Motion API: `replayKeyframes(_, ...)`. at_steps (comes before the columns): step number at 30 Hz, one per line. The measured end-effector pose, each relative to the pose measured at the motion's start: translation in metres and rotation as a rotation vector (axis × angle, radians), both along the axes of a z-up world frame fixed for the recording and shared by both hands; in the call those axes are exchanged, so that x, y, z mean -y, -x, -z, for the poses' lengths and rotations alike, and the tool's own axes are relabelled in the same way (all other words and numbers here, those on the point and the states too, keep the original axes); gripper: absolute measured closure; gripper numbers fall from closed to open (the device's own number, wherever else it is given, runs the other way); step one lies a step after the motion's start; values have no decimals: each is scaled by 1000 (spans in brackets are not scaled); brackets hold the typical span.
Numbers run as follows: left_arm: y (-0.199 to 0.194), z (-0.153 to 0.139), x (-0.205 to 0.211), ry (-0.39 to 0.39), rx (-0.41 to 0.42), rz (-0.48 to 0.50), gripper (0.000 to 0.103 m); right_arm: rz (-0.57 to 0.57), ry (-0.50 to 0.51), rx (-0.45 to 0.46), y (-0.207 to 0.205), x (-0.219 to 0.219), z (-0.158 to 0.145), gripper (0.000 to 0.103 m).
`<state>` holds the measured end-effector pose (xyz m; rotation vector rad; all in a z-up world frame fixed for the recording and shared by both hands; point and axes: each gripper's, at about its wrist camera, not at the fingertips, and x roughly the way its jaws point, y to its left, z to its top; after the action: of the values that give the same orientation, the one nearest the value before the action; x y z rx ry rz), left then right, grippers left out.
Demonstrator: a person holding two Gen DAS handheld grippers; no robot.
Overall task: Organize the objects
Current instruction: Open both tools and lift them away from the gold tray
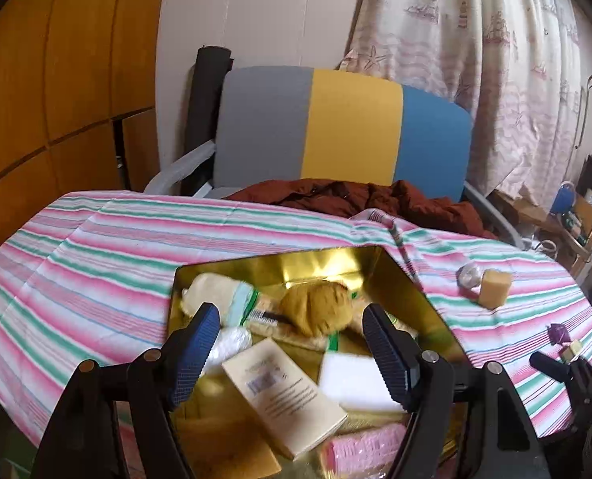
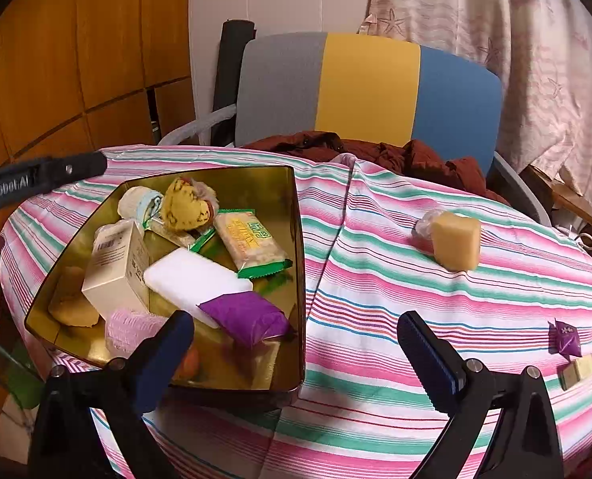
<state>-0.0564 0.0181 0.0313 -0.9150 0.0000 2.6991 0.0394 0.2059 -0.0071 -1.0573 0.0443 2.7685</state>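
A gold tin box stands on the striped tablecloth, holding several items: a cream carton, a white block, a purple packet, a green-edged snack bar, a yellow wrapped cake and a pink item. My left gripper hovers open above the tin with nothing between its fingers. My right gripper stands open over the tin's right front corner. A yellow block, a purple candy and a small tan cube lie on the cloth to the right.
A round table under a pink, green and white striped cloth fills both views. Behind it stands a grey, yellow and blue chair with a dark red garment on the seat. A curtain hangs at right; wooden panels at left.
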Motion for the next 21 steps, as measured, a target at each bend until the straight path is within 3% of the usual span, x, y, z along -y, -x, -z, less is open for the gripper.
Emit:
replayKeyframes(9, -14, 5, -3, 41, 16, -26, 27, 21, -17, -21, -5, -3, -11, 1)
replayKeyframes(21, -34, 2, -31, 85, 0, 41, 27, 125, 7, -42, -18, -36, -28, 1)
